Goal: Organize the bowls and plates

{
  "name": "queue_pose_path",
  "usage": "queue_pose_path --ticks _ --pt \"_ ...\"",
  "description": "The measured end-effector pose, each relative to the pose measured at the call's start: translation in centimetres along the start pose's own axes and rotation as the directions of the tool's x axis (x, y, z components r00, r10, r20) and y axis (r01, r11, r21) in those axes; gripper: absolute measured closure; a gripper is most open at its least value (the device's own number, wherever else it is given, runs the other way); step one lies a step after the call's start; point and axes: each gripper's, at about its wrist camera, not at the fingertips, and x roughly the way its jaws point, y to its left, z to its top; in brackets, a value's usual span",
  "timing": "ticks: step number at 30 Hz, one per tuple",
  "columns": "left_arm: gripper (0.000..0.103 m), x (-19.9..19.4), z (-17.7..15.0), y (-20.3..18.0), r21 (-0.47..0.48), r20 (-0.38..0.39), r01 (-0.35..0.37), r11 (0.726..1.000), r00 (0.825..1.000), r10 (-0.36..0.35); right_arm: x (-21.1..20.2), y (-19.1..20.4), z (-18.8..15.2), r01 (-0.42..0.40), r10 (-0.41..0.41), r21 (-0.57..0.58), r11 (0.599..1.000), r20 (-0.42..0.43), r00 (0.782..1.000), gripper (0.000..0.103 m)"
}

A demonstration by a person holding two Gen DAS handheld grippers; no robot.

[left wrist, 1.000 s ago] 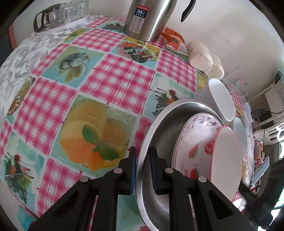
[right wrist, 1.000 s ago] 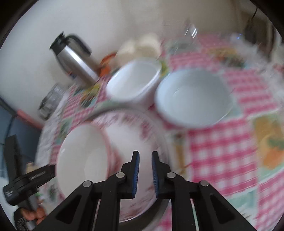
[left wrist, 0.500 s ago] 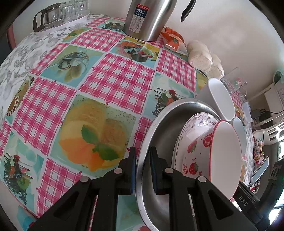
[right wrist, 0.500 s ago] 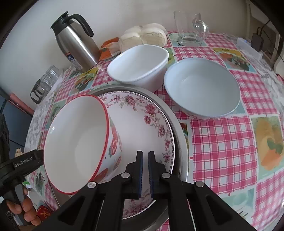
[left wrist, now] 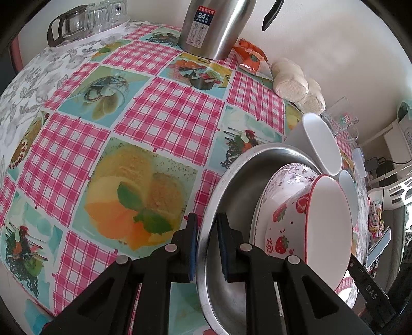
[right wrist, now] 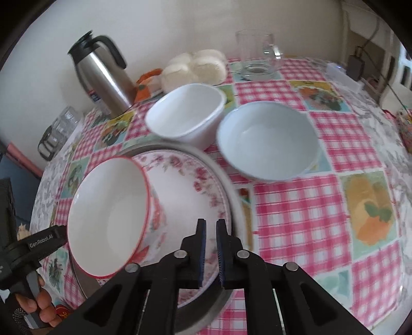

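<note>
A strawberry-print bowl (left wrist: 296,232) with a red rim lies tilted on its side in a floral plate (right wrist: 185,185). The plate sits inside a wide steel basin (left wrist: 231,193). My left gripper (left wrist: 208,244) is shut on the basin's near rim, one pad inside and one outside. My right gripper (right wrist: 211,244) hovers over the floral plate, right of the strawberry bowl (right wrist: 108,219). It is shut, and only the plate shows through the slit. Past the basin stand a white bowl (right wrist: 188,113) and a pale blue bowl (right wrist: 267,141).
A steel thermos (right wrist: 103,77), an orange packet (left wrist: 249,56) and a bag of buns (left wrist: 296,82) line the wall. A glass jug with glasses (left wrist: 85,23) stands far left, a glass mug (right wrist: 257,56) far right. A hand (right wrist: 38,304) holds the left gripper.
The strawberry bowl has stopped moving and come to rest on its side in the floral plate. The right gripper's pads have drawn closer together. The left gripper has kept still on the basin's rim.
</note>
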Motion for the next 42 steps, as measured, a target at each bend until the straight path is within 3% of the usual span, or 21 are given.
queue_pose_path --ticks 5,7,10,17,21,26,31,36,39,40,42 --pt "0.087 0.1 0.0 0.0 -0.004 -0.001 0.002 1.000 1.000 -0.002 -0.4 0.0 -0.5 -0.021 0.022 0.014 1.000 -0.031 0.999 0.091" --pt "0.087 0.1 0.0 0.0 -0.005 -0.001 0.002 1.000 1.000 -0.002 -1.0 0.3 -0.6 -0.010 0.010 -0.001 1.000 -0.017 1.000 0.079" --pt "0.087 0.0 0.0 0.1 -0.005 0.000 0.004 1.000 1.000 -0.004 -1.0 0.0 -0.7 -0.005 0.006 0.014 1.000 -0.026 1.000 0.075" --pt "0.087 0.5 -0.1 0.3 -0.012 -0.020 0.010 1.000 1.000 -0.011 -0.3 -0.6 -0.9 -0.042 0.045 0.052 0.998 -0.044 0.998 0.077" --pt "0.087 0.5 -0.1 0.1 -0.002 -0.017 -0.002 1.000 1.000 0.002 -0.3 -0.5 -1.0 -0.017 0.018 0.027 0.999 -0.039 0.999 0.086" --pt "0.086 0.6 -0.1 -0.1 0.007 -0.012 -0.015 1.000 1.000 0.015 -0.3 0.2 -1.3 -0.009 0.008 -0.020 1.000 -0.043 0.999 0.086" --pt "0.086 0.6 -0.1 0.3 -0.011 -0.024 0.001 1.000 1.000 -0.002 -0.3 -0.3 -1.2 -0.020 0.021 0.011 1.000 -0.052 0.998 0.088" --pt "0.086 -1.4 0.1 0.5 -0.016 0.018 0.010 1.000 1.000 -0.010 -2.2 -0.5 -0.1 -0.040 0.039 0.022 0.999 0.041 0.998 0.085" --pt "0.068 -3.2 1.2 0.3 0.000 0.078 0.020 1.000 0.997 -0.020 -2.6 -0.4 0.9 -0.054 0.051 0.030 0.998 0.091 0.995 0.081" --pt "0.057 -3.4 1.6 0.0 0.013 0.088 0.021 1.000 0.996 -0.022 -2.5 -0.5 1.4 -0.059 0.054 0.044 0.997 0.102 0.993 0.079" --pt "0.053 -3.4 3.2 -1.0 0.060 0.092 0.000 0.998 0.996 -0.005 -2.4 -0.6 2.5 -0.072 0.064 0.065 0.995 0.116 0.991 0.079"
